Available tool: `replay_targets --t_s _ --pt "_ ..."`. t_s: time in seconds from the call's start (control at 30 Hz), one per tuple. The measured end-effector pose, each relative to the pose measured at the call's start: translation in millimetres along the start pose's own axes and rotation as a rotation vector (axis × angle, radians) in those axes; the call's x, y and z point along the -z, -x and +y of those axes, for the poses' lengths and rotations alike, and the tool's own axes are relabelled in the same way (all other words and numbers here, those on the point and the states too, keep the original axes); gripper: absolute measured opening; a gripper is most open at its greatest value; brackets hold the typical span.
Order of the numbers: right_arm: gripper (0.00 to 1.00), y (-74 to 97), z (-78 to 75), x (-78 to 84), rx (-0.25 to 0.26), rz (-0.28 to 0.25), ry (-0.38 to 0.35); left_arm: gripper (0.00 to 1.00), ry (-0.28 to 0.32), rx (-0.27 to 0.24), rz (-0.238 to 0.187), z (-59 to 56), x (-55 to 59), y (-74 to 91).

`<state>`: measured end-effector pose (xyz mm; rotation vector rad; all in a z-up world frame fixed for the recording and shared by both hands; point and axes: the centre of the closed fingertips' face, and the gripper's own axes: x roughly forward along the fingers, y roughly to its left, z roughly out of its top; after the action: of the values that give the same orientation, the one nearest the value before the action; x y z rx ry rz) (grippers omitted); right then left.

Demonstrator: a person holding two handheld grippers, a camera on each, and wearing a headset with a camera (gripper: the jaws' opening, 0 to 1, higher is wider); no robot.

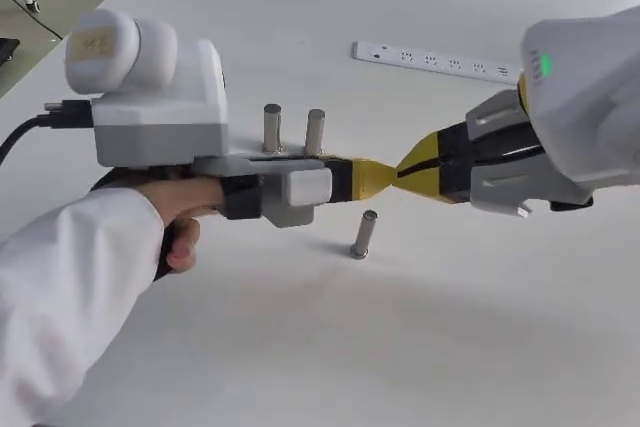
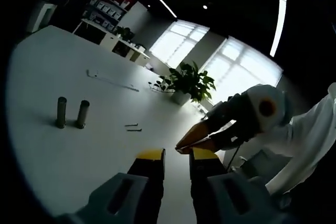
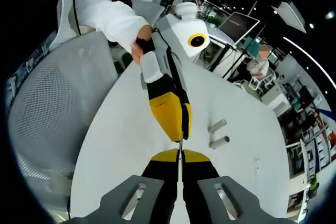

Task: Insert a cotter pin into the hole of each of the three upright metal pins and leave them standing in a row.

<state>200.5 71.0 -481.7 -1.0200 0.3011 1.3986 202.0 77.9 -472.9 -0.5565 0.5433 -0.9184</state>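
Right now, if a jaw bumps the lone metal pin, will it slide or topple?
The lone metal pin stands tall on a narrow foot, so it probably topples. Being round, it would likely roll across the smooth table.

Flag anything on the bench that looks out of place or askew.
One metal pin stands apart, nearer the person than the other two pins, which stand side by side, so the three make no row. It also looks to lean slightly, though the camera angle may cause that.

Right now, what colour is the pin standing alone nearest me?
Silver-grey bare metal; the lone pin shows best in the head view.
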Motion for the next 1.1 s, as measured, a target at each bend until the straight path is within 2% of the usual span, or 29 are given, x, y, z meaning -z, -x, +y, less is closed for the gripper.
replay_targets --t_s 0.07,0.43,0.53,0.67,0.73,1.1 --pt "0.00 -0.3 0.9 -1.3 -0.004 0.001 0.021 0.12 0.020 0.004 0.004 0.2 1.7 0.0" --pt "0.00 -0.5 4.1 -3.7 0.005 0.029 0.104 0.07 0.088 0.016 0.012 -2.7 5.2 -1.2" --pt "0.00 0.3 2.7 -3.4 0.009 0.027 0.101 0.05 0.140 0.027 0.008 -4.0 5.0 -1.7" --pt "0.00 0.2 3.3 -3.5 0.009 0.033 0.112 0.02 0.145 0.031 0.014 -4.7 5.7 -2.3" --pt "0.00 0.4 4.3 -3.9 0.006 0.032 0.111 0.02 0.178 0.034 0.021 -4.5 6.9 -1.7" --pt "0.00 0.2 6.2 -7.6 0.004 0.025 0.114 0.01 0.157 0.038 0.033 -5.2 8.1 1.4"
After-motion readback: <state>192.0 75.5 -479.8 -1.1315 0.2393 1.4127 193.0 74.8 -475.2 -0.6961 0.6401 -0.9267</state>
